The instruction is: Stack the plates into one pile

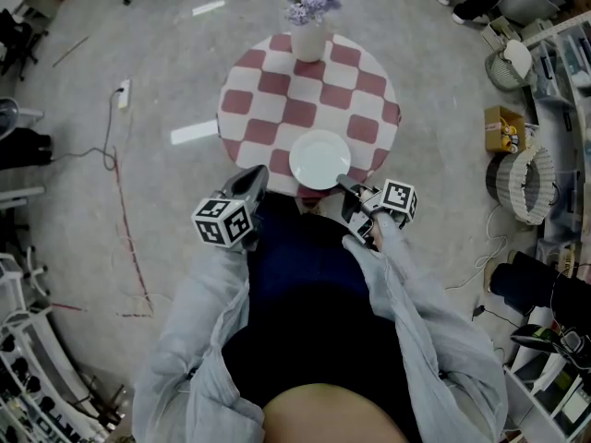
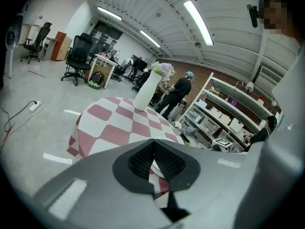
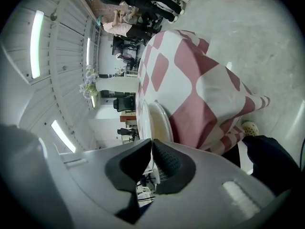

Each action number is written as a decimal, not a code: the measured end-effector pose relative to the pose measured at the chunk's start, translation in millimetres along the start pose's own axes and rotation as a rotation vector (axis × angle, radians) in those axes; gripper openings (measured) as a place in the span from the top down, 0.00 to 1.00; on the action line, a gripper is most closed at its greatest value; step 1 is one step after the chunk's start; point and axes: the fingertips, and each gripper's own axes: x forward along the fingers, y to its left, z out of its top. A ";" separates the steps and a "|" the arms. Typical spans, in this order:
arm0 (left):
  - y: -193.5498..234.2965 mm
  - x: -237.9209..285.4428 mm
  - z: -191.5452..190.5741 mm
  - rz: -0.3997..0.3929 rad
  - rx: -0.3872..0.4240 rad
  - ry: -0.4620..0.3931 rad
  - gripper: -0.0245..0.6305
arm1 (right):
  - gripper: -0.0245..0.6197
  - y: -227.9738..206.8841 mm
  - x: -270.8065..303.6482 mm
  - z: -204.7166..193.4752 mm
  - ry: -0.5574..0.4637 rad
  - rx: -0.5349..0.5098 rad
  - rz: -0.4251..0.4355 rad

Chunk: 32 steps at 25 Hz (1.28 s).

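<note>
Head view: left gripper [image 1: 256, 179] parked at table's [image 1: 277, 83] 7 o'clock, claw closed on nothing, angled down. Plate [image 1: 319, 158] at table's 6 o'clock edge. Right gripper [image 1: 344, 184] pinched on its 4 o'clock rim, tilted slightly down. Set it flat, rims aligned, before letting go.

Bare checkered tabletop [image 1: 305, 109] between near-edge plate [image 1: 319, 159] and far-edge vase [image 1: 307, 40], open floor [image 1: 185, 63] around.
</note>
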 end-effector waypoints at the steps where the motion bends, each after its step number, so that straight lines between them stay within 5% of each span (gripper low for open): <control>1: 0.0 0.4 -0.1 -0.001 0.000 0.002 0.94 | 0.92 1.6 0.5 0.6 -0.005 0.009 0.009; 4: -0.3 1.9 -0.5 -0.004 -0.002 0.007 0.94 | 0.71 7.7 4.2 3.0 -0.016 0.054 0.042; 14: -1.3 3.8 -2.4 -0.013 -0.003 0.015 0.94 | 0.30 27.5 11.3 8.1 -0.059 0.141 0.045; 26: 1.4 -2.7 -2.5 -0.013 -0.004 0.011 0.94 | 0.07 37.0 -2.0 17.1 -0.144 0.168 -0.063; 32: -4.7 -3.9 5.2 -0.035 0.005 -0.006 0.94 | 0.06 65.2 -11.3 23.9 -0.165 0.001 -0.031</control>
